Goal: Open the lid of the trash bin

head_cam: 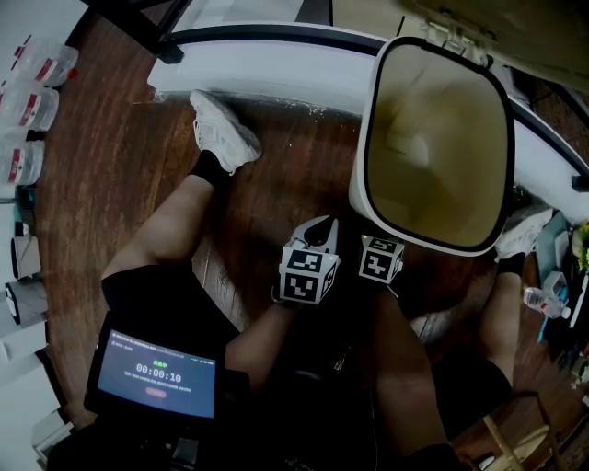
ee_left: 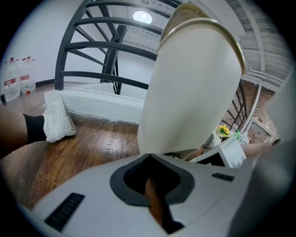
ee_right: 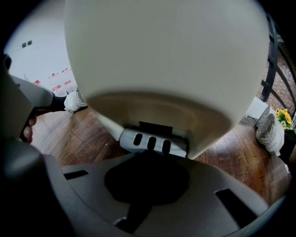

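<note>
The cream trash bin (head_cam: 433, 138) stands on the wood floor in front of me; the head view looks down into its beige inside within a white rim. Its lid (ee_left: 194, 9) stands raised behind the rim. The bin's body (ee_left: 189, 88) fills the left gripper view. My left gripper (head_cam: 318, 230) hangs shut just left of the bin's base, holding nothing. My right gripper (head_cam: 380, 259) is tucked under the bin's front rim, jaws together. Its tips sit right at the grey slotted foot pedal (ee_right: 152, 141); I cannot tell whether they touch it.
A person's legs flank the bin, one white shoe (head_cam: 224, 131) at the left and one (head_cam: 523, 230) at the right. A white curved ledge (head_cam: 276, 60) with a dark railing runs behind. Bottles (head_cam: 28, 101) line the left wall. A timer screen (head_cam: 158, 375) sits near me.
</note>
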`<act>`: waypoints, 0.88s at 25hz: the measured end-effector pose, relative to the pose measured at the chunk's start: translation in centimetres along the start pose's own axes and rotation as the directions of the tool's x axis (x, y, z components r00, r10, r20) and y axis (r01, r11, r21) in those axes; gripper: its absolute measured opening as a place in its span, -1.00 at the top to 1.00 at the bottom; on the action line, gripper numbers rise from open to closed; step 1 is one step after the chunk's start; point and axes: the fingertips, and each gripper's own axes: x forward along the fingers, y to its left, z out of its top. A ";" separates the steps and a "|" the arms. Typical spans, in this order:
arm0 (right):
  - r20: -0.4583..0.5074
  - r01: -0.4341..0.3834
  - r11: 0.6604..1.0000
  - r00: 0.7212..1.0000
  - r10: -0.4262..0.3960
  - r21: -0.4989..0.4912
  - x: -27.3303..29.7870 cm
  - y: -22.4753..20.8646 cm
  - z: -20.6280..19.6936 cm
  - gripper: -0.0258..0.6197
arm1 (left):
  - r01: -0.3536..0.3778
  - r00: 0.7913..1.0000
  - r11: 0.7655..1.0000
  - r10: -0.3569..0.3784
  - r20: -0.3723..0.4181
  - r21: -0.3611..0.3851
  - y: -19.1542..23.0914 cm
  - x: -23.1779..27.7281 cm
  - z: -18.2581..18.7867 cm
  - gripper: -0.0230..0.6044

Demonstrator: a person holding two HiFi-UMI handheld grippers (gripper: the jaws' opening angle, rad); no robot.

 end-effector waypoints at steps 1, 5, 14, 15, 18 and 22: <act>0.002 -0.001 1.000 1.000 0.001 -0.001 -0.1 0.0 0.1 0.91 | 0.000 1.000 1.000 0.000 0.000 0.000 0.0 0.0 0.0 0.93; 0.003 0.001 1.000 1.000 -0.001 0.006 -0.4 -0.3 0.0 0.91 | 0.008 1.000 1.000 -0.008 -0.006 -0.003 -0.5 0.1 -0.2 0.93; 0.016 0.000 0.999 1.000 -0.001 0.033 -0.4 -0.2 0.2 0.91 | 0.007 1.000 1.000 -0.007 -0.002 0.000 -0.3 0.1 -0.1 0.93; 0.016 0.000 0.999 1.000 0.000 0.037 -0.4 -0.2 0.2 0.91 | 0.008 1.000 1.000 -0.008 -0.002 0.000 -0.3 0.1 -0.2 0.93; 0.013 -0.005 0.999 1.000 0.004 0.047 -0.3 -0.1 0.1 0.91 | 0.010 1.000 1.000 -0.010 -0.001 0.002 -0.3 0.1 -0.2 0.93; 0.013 -0.006 0.999 1.000 0.005 0.050 -0.5 -0.1 0.1 0.91 | 0.009 1.000 1.000 -0.009 -0.005 -0.003 -0.4 0.0 -0.5 0.93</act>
